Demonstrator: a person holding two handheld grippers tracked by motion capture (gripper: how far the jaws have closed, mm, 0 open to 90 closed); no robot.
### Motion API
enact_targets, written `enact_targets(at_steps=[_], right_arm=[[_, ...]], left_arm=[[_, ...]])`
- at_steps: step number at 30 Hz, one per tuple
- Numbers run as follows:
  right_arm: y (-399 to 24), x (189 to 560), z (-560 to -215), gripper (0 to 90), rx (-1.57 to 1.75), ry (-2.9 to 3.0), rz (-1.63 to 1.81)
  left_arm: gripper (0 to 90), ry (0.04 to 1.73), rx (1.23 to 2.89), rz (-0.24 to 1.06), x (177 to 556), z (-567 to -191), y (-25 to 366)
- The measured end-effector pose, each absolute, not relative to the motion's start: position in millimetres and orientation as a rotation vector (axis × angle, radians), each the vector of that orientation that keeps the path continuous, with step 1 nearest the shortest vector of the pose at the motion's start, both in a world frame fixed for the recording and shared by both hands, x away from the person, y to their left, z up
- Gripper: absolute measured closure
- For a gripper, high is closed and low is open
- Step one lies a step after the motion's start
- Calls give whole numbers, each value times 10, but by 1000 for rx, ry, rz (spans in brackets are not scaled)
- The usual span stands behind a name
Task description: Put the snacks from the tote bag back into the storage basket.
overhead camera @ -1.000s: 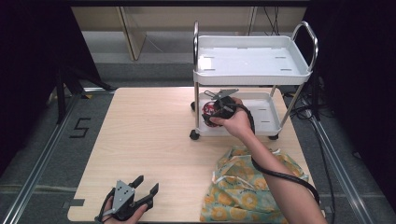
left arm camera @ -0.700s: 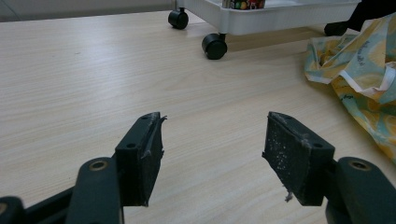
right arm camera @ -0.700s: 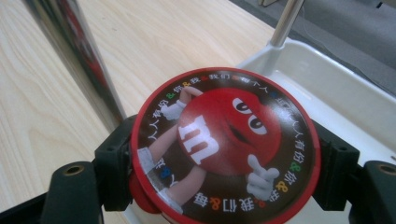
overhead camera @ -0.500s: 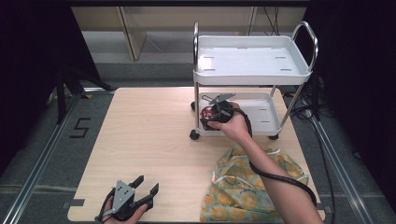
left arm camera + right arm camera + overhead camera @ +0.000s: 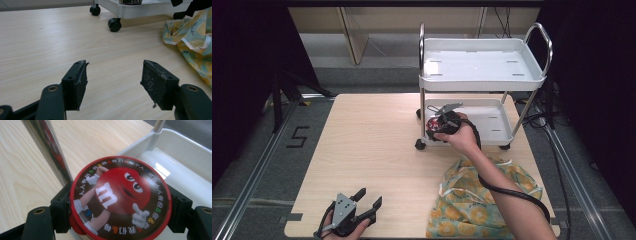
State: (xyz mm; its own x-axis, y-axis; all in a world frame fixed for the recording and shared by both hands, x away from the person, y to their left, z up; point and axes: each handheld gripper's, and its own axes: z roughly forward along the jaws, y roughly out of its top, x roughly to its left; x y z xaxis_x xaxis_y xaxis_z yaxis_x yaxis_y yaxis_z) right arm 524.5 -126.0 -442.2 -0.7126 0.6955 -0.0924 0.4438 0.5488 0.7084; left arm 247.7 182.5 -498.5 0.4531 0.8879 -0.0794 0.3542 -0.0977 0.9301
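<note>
A round red candy tin (image 5: 120,200) with a red cartoon figure on its lid sits between the jaws of my right gripper (image 5: 120,210), which is shut on it. In the high view the right gripper (image 5: 437,125) holds the candy tin (image 5: 432,124) at the left front corner of the white cart's lower tray (image 5: 492,117), beside a chrome post (image 5: 47,150). My left gripper (image 5: 362,205) rests near the table's front edge, open, with nothing between its pads (image 5: 153,83).
The white two-shelf cart (image 5: 482,67) stands on castors (image 5: 114,24) at the table's far right. A yellow-green patterned cloth bag (image 5: 482,200) lies at the front right, under the right forearm. The wooden table (image 5: 362,145) stretches left of the cart.
The right gripper with the tin has shifted slightly lower and toward the cart's left front corner. The left gripper has stayed in place.
</note>
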Motion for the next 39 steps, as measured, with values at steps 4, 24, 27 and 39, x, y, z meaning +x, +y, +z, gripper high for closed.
enact_targets(at_steps=[4,24,27,39], right_arm=[[-1260,5240,-4425,265,940,2428,968],[-1388,5106,-4268,153,1010,2371,956],[-1441,5033,-4214,152,997,2372,959],[-1699,4709,-4066,149,1030,2357,1076]], left_arm=[[366,1086,1672,648,2480,-4986,1822],[364,1092,1675,646,2480,-4988,1815],[364,1096,1674,646,2482,-4990,1810],[363,1086,1664,642,2487,-5000,1798]])
